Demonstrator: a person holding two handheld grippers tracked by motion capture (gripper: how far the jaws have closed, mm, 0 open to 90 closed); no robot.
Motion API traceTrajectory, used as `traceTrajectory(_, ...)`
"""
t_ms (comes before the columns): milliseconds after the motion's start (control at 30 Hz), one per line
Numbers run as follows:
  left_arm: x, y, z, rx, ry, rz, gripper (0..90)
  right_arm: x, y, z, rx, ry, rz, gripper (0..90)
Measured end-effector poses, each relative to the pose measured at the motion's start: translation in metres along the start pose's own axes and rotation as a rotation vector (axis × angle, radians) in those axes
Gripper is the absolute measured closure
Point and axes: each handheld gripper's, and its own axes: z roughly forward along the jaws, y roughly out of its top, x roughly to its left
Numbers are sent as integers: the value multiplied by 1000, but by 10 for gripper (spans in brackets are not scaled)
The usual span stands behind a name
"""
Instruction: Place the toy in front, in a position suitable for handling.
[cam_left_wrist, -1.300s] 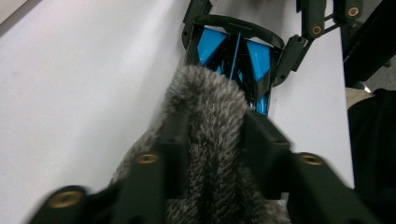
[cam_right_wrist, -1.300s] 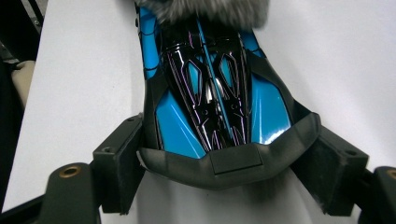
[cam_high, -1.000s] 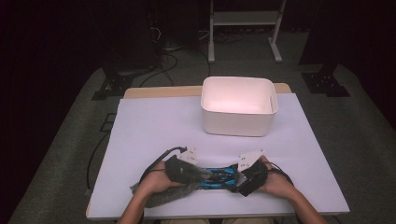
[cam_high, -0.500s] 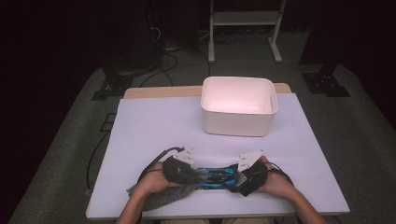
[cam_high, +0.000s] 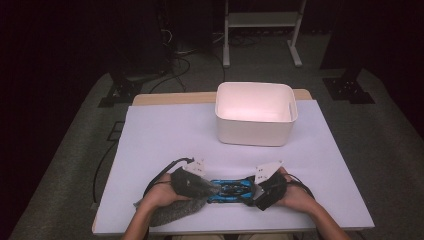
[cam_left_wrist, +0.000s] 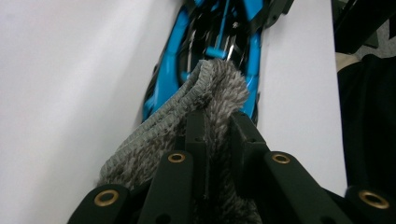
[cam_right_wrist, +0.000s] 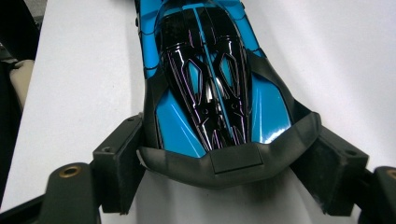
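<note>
A blue and black toy car lies near the front edge of the white table, between my two grippers. My left gripper is shut on a fluffy grey cloth. In the left gripper view the jaws pinch the cloth, and its folded end presses on the car's body. My right gripper is shut on the car's other end. In the right gripper view its jaws clamp the black bumper of the car from both sides.
A white open bin stands behind the car, right of the table's middle. The person's hands come in over the front edge. Cables loop from each gripper. Dark floor and a metal stand lie beyond the table.
The left gripper and its cloth have shifted a little along the car. The right gripper and the car have stayed put.
</note>
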Motion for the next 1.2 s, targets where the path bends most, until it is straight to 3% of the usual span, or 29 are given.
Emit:
traceTrajectory(100,3,-2,-3,14,29,-9,792,0,0,0,0,0,0,225)
traceTrajectory(167,5,-3,-3,4,23,-20,792,0,0,0,-1,0,0,226)
traceTrajectory(300,-2,5,2,-10,-6,24,793,0,-1,0,-5,2,3,225)
traceTrajectory(367,-9,15,9,-2,-19,65,792,0,-1,0,-6,1,3,225)
traceTrajectory(567,-17,28,21,-8,-65,99,792,0,-1,0,-8,1,0,225)
traceTrajectory(733,-11,22,16,-23,-61,78,793,-1,-1,0,-9,2,-3,225)
traceTrajectory(900,1,9,6,-29,-15,18,793,0,-1,0,-9,1,3,225)
traceTrajectory(967,6,5,3,-11,37,-5,793,0,-1,0,-9,2,2,225)
traceTrajectory(1067,12,1,0,-10,71,-34,793,0,-1,0,-7,2,3,225)
traceTrajectory(1200,15,-1,0,-12,70,-46,793,0,-1,0,-8,0,1,225)
